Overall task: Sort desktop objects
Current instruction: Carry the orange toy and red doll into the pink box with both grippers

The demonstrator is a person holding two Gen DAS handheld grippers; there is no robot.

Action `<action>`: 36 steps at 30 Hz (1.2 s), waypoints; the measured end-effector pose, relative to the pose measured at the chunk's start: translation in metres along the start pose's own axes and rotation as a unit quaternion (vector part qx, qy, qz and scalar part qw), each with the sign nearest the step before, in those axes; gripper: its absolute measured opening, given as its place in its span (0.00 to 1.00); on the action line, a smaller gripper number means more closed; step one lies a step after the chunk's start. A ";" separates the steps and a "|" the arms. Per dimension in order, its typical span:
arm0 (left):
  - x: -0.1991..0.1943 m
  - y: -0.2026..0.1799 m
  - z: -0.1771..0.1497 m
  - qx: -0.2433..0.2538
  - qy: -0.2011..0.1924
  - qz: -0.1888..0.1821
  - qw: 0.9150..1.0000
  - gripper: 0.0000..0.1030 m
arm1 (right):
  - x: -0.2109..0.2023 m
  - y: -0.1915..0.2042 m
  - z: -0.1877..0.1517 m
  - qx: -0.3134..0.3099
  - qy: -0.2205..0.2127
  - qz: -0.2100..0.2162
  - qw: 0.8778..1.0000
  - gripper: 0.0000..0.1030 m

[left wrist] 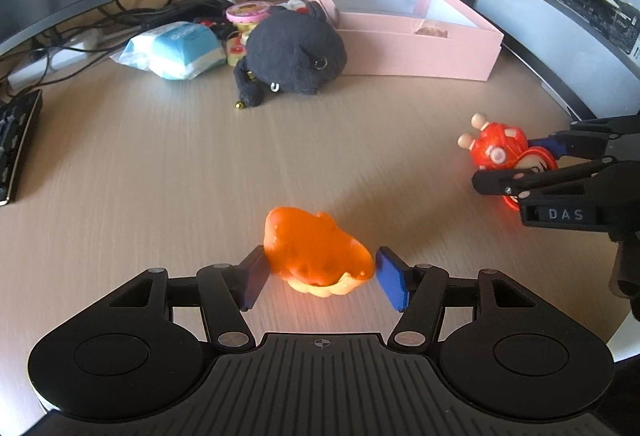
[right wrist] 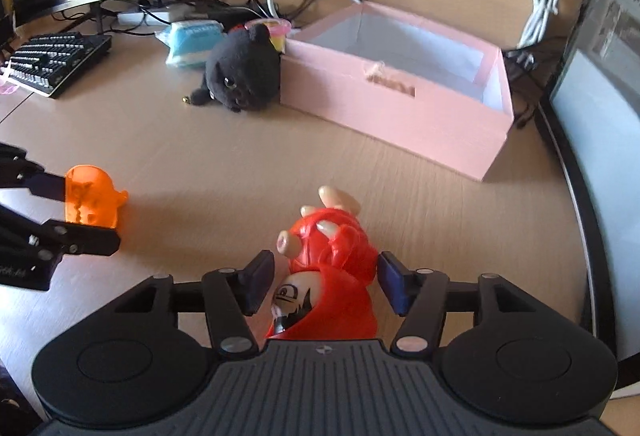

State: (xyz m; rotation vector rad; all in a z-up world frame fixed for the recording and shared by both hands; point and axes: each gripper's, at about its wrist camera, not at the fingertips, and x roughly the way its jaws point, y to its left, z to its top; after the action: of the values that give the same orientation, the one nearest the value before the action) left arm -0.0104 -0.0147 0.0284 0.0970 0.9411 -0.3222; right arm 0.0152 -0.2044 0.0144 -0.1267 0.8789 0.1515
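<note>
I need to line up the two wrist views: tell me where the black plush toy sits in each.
Left wrist view: black plush toy lies upper centre, just left of the pink box.
Right wrist view: black plush toy lies upper left of centre, against the pink box's left end.
Shared landmark: the blue tissue pack behind the plush.

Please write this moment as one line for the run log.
left tongs: around orange toy | right tongs: open around red toy | pink box: open
</note>
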 end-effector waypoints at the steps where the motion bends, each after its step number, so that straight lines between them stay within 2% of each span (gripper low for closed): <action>1: 0.000 -0.001 0.000 0.001 -0.001 0.001 1.000 0.63 | -0.001 -0.001 -0.001 0.004 0.001 0.004 1.000 0.46; 5: 0.003 -0.002 0.003 0.002 -0.005 0.004 1.000 0.59 | -0.004 -0.002 -0.003 0.011 0.005 0.010 1.000 0.46; 6: 0.004 -0.002 0.004 0.004 -0.005 0.003 1.000 0.56 | -0.005 -0.002 -0.003 0.011 0.006 0.011 1.000 0.46; 9: 0.000 -0.004 0.007 0.011 -0.012 -0.002 1.000 0.55 | -0.012 -0.005 -0.002 0.018 0.006 0.023 1.000 0.45; 12: -0.015 -0.006 0.022 0.014 -0.030 -0.024 0.999 0.55 | -0.034 -0.013 0.010 0.028 -0.011 0.033 0.999 0.45; 13: -0.024 -0.005 0.035 0.017 -0.049 -0.036 0.998 0.55 | -0.043 -0.018 0.018 0.032 -0.020 0.036 0.999 0.45; 15: -0.044 -0.007 0.064 0.029 -0.101 -0.043 0.993 0.55 | -0.072 -0.033 0.044 0.042 -0.062 0.045 0.996 0.45; 18: -0.069 -0.012 0.111 0.049 -0.183 -0.048 0.981 0.55 | -0.119 -0.058 0.092 0.053 -0.166 0.023 0.984 0.45; 20: -0.071 -0.021 0.136 0.062 -0.213 -0.050 0.974 0.55 | -0.138 -0.070 0.118 0.057 -0.219 0.004 0.974 0.45; 22: -0.063 -0.031 0.152 0.079 -0.223 -0.044 0.971 0.55 | -0.140 -0.077 0.140 0.057 -0.250 -0.021 0.966 0.45; 25: -0.040 -0.038 0.166 0.088 -0.202 -0.051 0.974 0.55 | -0.112 -0.089 0.159 0.068 -0.243 -0.034 0.967 0.45; 30: -0.001 -0.039 0.175 0.091 -0.151 -0.058 0.983 0.55 | -0.018 -0.111 0.170 0.107 -0.165 -0.035 0.980 0.45; 33: 0.019 -0.035 0.189 0.090 -0.131 -0.054 0.986 0.55 | 0.035 -0.126 0.182 0.129 -0.130 -0.037 0.982 0.45; 36: 0.039 -0.031 0.205 0.083 -0.121 -0.056 0.988 0.55 | 0.068 -0.137 0.189 0.151 -0.107 -0.045 0.982 0.46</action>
State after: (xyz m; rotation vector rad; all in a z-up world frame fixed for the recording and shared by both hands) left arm 0.1605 -0.0982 0.1195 0.1551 0.6791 -0.5058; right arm 0.2259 -0.3006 0.0883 0.1318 0.6718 -0.0539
